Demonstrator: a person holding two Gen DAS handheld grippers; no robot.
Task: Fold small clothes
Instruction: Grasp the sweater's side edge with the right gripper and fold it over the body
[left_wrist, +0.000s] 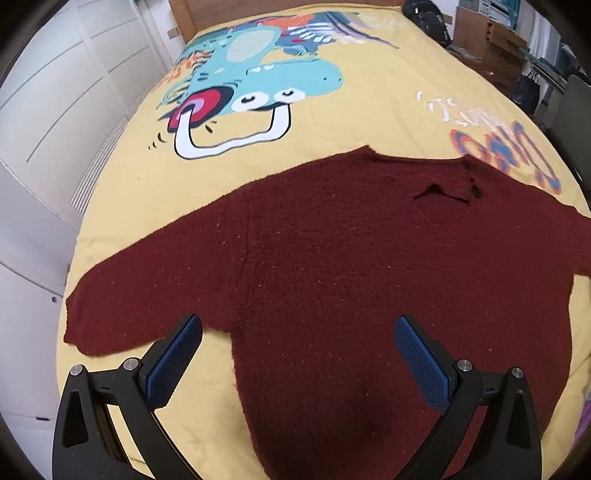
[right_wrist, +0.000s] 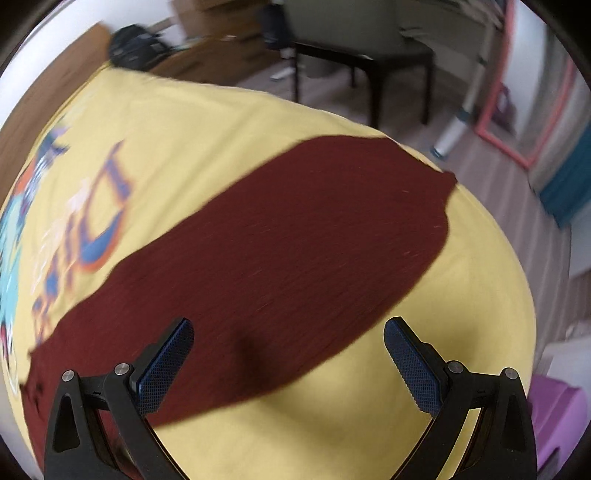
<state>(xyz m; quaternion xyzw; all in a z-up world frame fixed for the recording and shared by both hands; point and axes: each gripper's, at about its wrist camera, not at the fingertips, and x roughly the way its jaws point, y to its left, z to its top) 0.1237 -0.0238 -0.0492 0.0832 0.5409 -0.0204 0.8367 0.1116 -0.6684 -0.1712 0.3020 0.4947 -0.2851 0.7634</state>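
Note:
A dark red knitted sweater (left_wrist: 332, 258) lies flat on the yellow bedspread (left_wrist: 332, 122), neck away from me, both sleeves spread out. My left gripper (left_wrist: 297, 330) is open and empty above the sweater's body near the left armpit, holding nothing. In the right wrist view the right sleeve (right_wrist: 295, 240) stretches toward the bed's edge, cuff at the far right. My right gripper (right_wrist: 288, 332) is open and empty above that sleeve's near part. The right view is blurred.
The bedspread carries a cartoon dinosaur print (left_wrist: 258, 74). White wardrobe doors (left_wrist: 55, 110) stand left of the bed. Cardboard boxes (left_wrist: 491, 40) and bags sit beyond the far right corner. A dark chair (right_wrist: 369, 55) and a purple object (right_wrist: 557, 417) stand right of the bed.

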